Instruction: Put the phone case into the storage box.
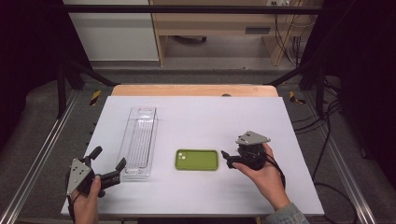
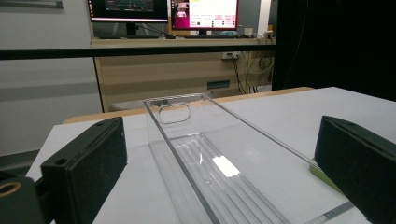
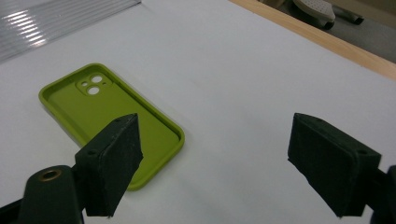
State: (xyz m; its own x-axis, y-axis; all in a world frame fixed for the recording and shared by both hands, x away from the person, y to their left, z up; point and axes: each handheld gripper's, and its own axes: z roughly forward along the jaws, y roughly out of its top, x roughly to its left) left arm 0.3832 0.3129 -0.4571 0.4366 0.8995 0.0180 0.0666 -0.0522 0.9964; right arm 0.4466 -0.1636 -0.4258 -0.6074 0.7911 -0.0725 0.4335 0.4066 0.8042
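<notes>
Your right gripper [image 1: 227, 160] is sitting wide open just beside the green case [image 1: 196, 159], facing its short end; your left gripper [image 1: 108, 163] is gaping open at the tray [image 1: 138, 140].

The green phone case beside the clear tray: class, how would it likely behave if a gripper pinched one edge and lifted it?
The green phone case is an empty thin-walled shell, so probably light. It looks like soft rubbery material, so it may flex or droop. Lying flat on the table, it shouldn't roll.
</notes>
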